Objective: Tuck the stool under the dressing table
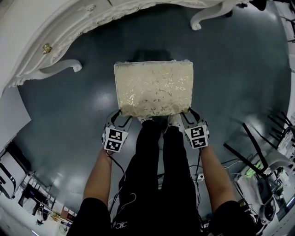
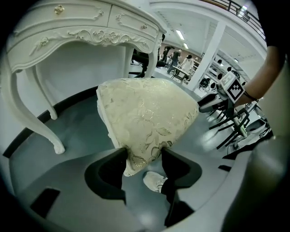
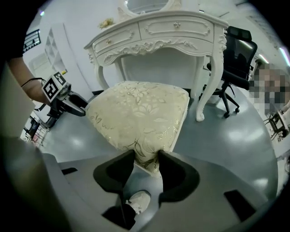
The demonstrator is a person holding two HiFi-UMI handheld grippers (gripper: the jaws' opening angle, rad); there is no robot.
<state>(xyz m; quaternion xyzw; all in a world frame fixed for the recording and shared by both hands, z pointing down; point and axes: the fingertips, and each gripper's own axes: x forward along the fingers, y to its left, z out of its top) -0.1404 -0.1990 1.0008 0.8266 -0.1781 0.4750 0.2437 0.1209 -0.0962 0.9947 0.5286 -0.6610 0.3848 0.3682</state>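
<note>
The stool (image 1: 154,87) has a cream, gold-patterned cushion and stands on the dark floor just in front of me. My left gripper (image 1: 120,116) is shut on the stool's near left corner (image 2: 142,154). My right gripper (image 1: 186,114) is shut on its near right corner (image 3: 146,156). The white carved dressing table (image 1: 50,41) curves across the top left of the head view, its legs (image 1: 62,68) apart from the stool. It also fills the back of the right gripper view, the dressing table (image 3: 158,31) standing beyond the stool (image 3: 138,113).
A second table leg (image 1: 207,14) stands at the top right. A black office chair (image 3: 233,54) sits beside the table. Black chair frames and cables (image 1: 262,152) crowd the right side. My legs and shoes (image 1: 154,120) are right behind the stool.
</note>
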